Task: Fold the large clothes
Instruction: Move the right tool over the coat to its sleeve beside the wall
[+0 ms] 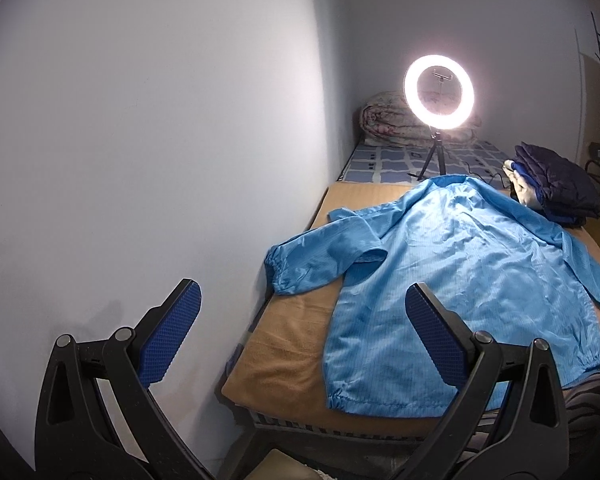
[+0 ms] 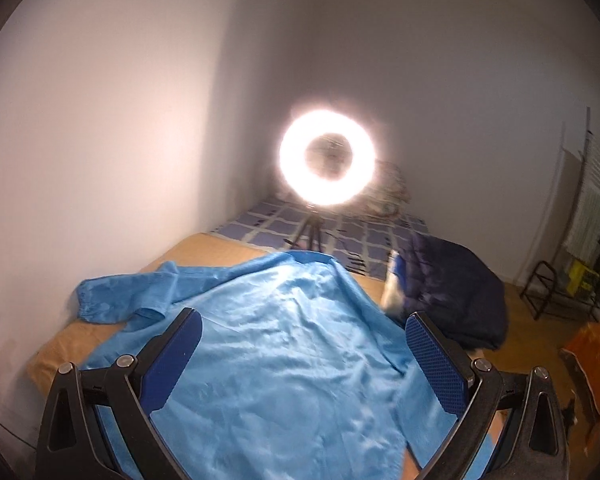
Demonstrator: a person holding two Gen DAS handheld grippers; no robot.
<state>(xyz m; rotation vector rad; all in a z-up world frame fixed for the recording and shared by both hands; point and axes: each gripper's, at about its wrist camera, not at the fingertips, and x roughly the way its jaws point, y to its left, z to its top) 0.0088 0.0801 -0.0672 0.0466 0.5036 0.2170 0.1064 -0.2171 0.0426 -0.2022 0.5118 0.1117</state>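
Note:
A large light-blue jacket (image 1: 460, 272) lies spread flat, back up, on a tan blanket (image 1: 288, 344) covering the bed. Its left sleeve (image 1: 320, 256) bends toward the wall and its collar points to the far end. My left gripper (image 1: 300, 312) hangs open off the bed's near left corner, above and apart from the hem. In the right wrist view the same jacket (image 2: 292, 344) fills the lower half. My right gripper (image 2: 304, 340) stands open just above the jacket's middle, with nothing between its fingers.
A lit ring light (image 1: 439, 92) on a small tripod stands on the checked sheet (image 1: 384, 160) at the far end, before a rolled quilt (image 1: 388, 120). Folded dark clothes (image 2: 456, 292) lie at the bed's right edge. White wall (image 1: 140, 160) borders the left. A metal rack (image 2: 564, 292) stands on the floor at the right.

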